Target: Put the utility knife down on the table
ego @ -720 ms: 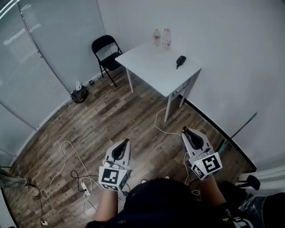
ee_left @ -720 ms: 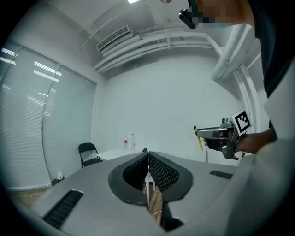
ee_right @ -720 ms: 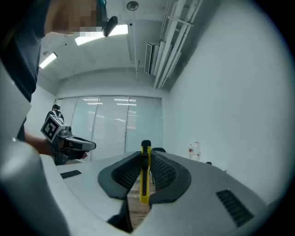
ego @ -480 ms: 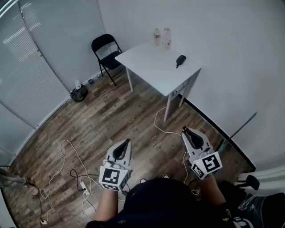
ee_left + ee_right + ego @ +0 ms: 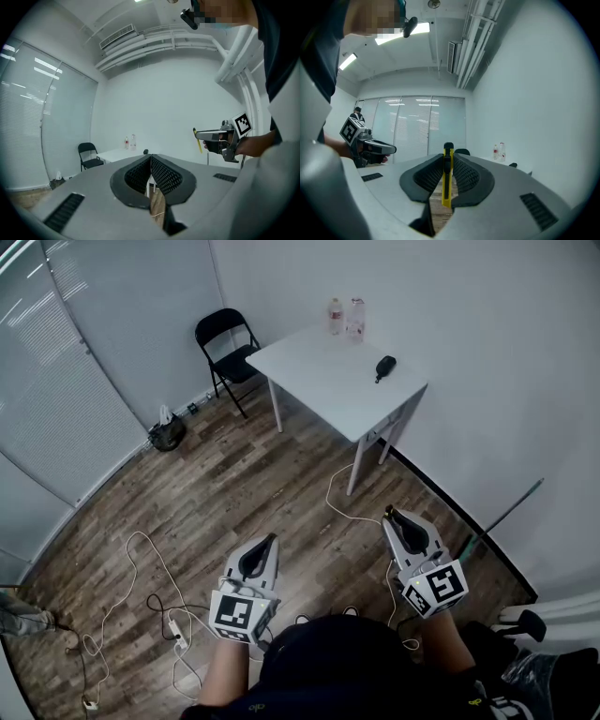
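Change: slight drift of the head view; both grippers stay put. Right gripper (image 5: pixel 388 514): jaws clamped on the yellow utility knife (image 5: pixel 447 180), well short of the table (image 5: pixel 328 381). Left gripper (image 5: pixel 271 538): jaws together, empty. Step: carry. Next: reach table, lower, release.

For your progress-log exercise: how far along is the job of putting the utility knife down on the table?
Done: the utility knife is clamped in the right gripper. In hand: the carry, with the table across the room. Left: reaching the table and setting the knife down. The left gripper is shut, empty.
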The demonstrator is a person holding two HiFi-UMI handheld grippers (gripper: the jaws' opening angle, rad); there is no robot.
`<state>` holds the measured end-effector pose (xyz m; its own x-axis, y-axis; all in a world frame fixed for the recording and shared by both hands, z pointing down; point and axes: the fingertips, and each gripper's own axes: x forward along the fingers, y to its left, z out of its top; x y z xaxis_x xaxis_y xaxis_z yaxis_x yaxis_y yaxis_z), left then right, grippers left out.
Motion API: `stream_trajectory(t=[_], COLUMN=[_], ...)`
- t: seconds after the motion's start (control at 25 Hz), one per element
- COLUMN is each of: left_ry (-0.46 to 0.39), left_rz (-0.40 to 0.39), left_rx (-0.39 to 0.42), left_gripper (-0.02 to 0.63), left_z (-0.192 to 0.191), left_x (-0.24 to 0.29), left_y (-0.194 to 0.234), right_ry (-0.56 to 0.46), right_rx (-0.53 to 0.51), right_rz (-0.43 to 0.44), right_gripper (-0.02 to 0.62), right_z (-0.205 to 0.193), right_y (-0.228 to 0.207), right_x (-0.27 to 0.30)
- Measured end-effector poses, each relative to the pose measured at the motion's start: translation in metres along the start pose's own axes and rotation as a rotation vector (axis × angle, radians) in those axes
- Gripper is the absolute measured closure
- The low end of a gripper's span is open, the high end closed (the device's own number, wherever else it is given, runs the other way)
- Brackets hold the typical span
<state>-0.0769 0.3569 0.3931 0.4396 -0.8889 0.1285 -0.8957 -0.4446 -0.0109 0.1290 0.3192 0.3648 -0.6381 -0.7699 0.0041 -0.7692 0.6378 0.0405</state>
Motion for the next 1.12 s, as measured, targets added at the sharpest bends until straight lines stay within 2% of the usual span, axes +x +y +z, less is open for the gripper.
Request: stream_trajectory(t=[0.52,0.64,0.76,0.84,1.0,1.12], left_ry=[0.023,0.024,0.019,0.021,0.020,0.022], left_rz=[-0.019,-0.011,0.010,0.015,-0.003,0.022], left_rx=[-0.024,0.002,-0.009,-0.023,0.021,0.030], left_gripper=[0.583,0.583,0.583,0.583,0.583,0.583], left_z=[-0.022,-0.024,-0.023,-0.020,-0.021,-0.019], left_x=[-0.025,-0.030,-0.029,-0.021,0.008,0.036], left_y=[0.047,0.063,0.082,0.089,0.097,0.107], right_ry=[0.040,0.055,0.061,0.053,0.035,0.021], right_rx=[0.027,-0.009,-0.076,-0.080,-0.069,-0.037], right_rz=[0.008,0.024,0.044,0.056,0.066,0.072], right_gripper=[0.520,0.520,0.520,0.520,0.520,0.520], right_z=[-0.017,-0.019,-0.018,-0.015,-0.020,-0.025], right_y=[0.047,0.059,0.067,0.064,0.043,0.019], right_x=[0.045,0.063,0.079,0.091,0.113,0.134])
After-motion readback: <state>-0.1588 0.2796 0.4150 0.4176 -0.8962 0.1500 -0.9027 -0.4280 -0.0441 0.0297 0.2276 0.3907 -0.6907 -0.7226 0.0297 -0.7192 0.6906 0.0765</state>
